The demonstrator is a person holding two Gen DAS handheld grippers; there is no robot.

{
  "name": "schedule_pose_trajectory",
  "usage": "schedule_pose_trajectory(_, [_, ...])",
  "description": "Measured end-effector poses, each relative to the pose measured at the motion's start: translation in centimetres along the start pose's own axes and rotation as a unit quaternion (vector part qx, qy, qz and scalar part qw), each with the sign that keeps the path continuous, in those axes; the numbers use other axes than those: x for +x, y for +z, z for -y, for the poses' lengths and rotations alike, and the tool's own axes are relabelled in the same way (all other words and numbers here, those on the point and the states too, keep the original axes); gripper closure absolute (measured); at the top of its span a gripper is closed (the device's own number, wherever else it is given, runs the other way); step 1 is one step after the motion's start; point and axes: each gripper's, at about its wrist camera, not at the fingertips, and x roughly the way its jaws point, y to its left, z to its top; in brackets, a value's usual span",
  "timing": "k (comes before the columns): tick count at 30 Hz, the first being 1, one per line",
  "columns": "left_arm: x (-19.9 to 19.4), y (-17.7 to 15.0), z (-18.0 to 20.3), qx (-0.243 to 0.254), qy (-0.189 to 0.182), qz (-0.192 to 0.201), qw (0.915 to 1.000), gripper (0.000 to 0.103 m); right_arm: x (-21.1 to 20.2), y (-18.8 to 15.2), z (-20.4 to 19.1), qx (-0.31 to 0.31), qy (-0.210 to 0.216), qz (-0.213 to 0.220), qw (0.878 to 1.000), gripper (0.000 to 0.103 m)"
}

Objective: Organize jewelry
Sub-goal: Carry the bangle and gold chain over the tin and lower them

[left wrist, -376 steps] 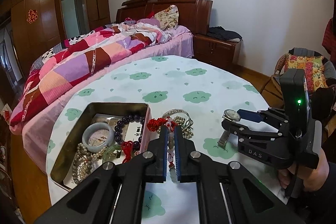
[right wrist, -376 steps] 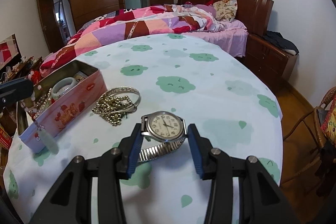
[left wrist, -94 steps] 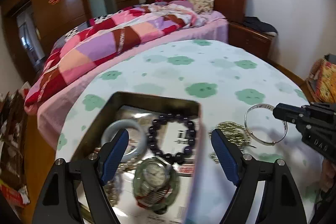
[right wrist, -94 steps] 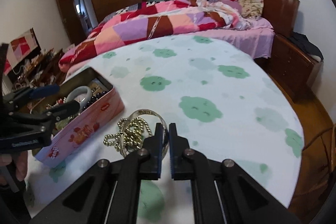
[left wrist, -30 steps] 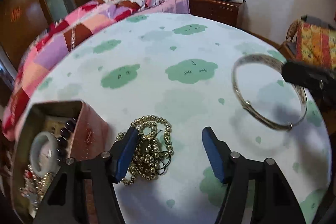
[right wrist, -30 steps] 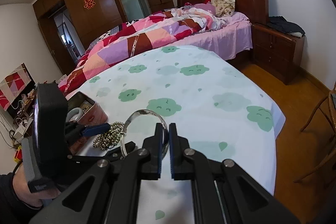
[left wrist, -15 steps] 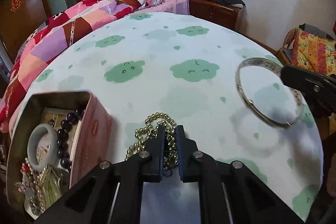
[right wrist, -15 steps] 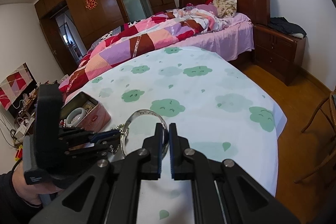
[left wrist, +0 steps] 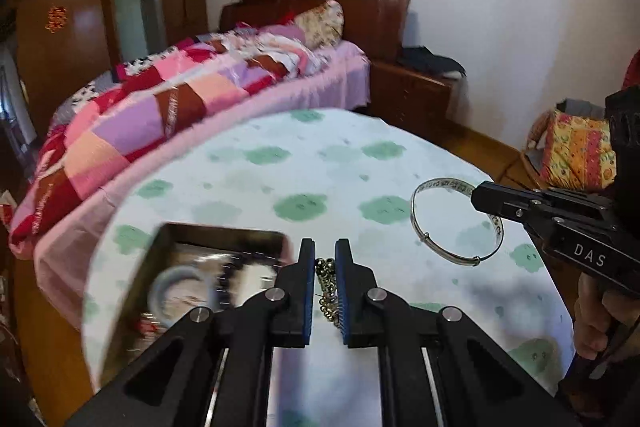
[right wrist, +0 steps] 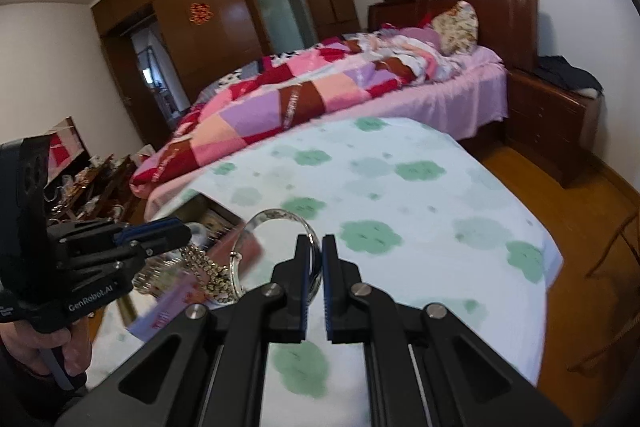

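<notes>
Left wrist view: we see the left gripper (left wrist: pixel 325 263) clenched on a gold bead chain (left wrist: pixel 326 287), which shows as a short bunch in the narrow gap between the blue pads, its length running near to far along the fingers. Just left of the fingers sits the open tin box (left wrist: pixel 168 239), blurred, with a pale bangle (left wrist: pixel 178 287) inside; the box's long axis runs left to right. To the right, the right gripper (left wrist: pixel 480 201) pinches a silver bangle (left wrist: pixel 456 219) by its right rim; the hoop appears held clear of the table (left wrist: pixel 360 163), its opening turned toward us and somewhat upward. A hand (left wrist: pixel 600 323) grips the handle at the right edge. Right wrist view: the right gripper (right wrist: pixel 315 251) grasps the silver bangle (right wrist: pixel 256 227), the hoop standing ahead and to the left of the fingers, its rim caught between the pads. At left the left gripper (right wrist: pixel 176 241) points right, the bead chain (right wrist: pixel 206 273) hanging below its tips in a slack strand, long axis roughly vertical, over the near end of the tin box (right wrist: pixel 212 223). The cloud-print table (right wrist: pixel 440 211) spreads to the right.
</notes>
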Motion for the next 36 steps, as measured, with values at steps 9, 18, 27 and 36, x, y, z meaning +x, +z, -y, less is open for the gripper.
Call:
schedule_pose_trajectory(9, [-5.4, 1.2, -5.7, -0.021, 0.06, 0.057, 0.9963, 0.094, 2.8, 3.0, -6.5, -0.061, 0.043, 0.001, 0.997, 0.096])
schedule_pose_trajectory(18, [-3.9, -0.5, -9.4, -0.049, 0.077, 0.033, 0.9953, 0.094, 6.6, 2.9, -10.5, -0.103, 0.058, -0.023, 0.993, 0.096])
schedule_pose_trajectory(27, [-0.7, -2.2, -10.2, -0.064, 0.079, 0.0, 0.9948, 0.094, 10.1, 0.9, -11.4, -0.111, 0.059, -0.067, 0.99, 0.096])
schedule_pose_trajectory(36, [1.7, -4.0, -10.2, -0.057, 0.109, -0.037, 0.9917, 0.089, 12.7, -0.9, -11.5, -0.113, 0.05, -0.109, 0.986, 0.091])
